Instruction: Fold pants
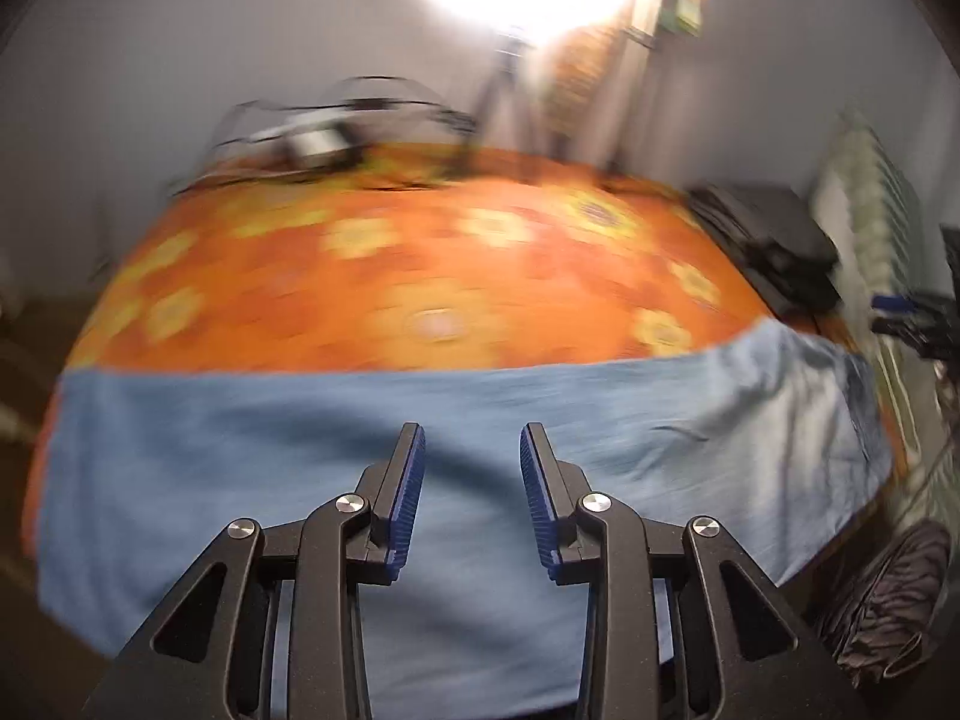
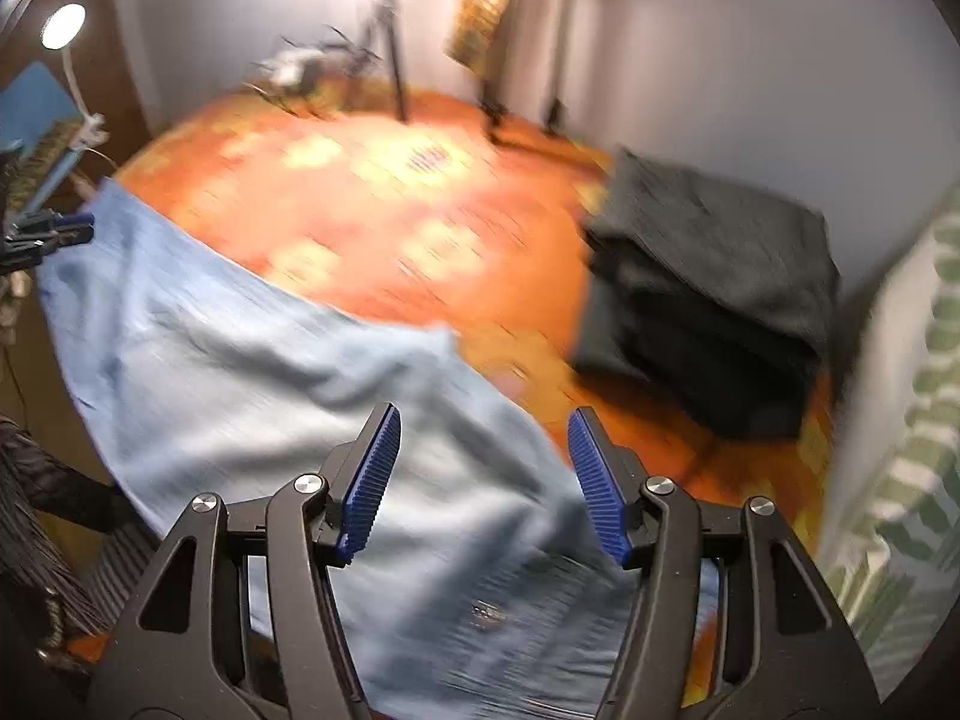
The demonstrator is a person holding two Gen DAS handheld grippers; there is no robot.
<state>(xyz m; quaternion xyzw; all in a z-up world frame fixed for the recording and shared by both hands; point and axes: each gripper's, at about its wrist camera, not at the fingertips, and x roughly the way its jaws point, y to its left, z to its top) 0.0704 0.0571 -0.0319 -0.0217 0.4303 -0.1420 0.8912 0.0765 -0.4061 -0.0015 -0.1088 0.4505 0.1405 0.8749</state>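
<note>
While tongs (image 1: 472,438) gape, pants (image 1: 300,480) beneath

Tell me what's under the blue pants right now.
The blue pants lie on the orange flowered bedspread, which shows beyond their far edge. Whatever lies directly beneath the fabric is covered and cannot be seen.

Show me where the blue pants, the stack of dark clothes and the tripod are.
blue pants (image 1: 240,468): left wrist view, flat middle of fabric.
stack of dark clothes (image 2: 714,294): right wrist view, top fold.
tripod (image 2: 393,54): right wrist view, its legs.
</note>
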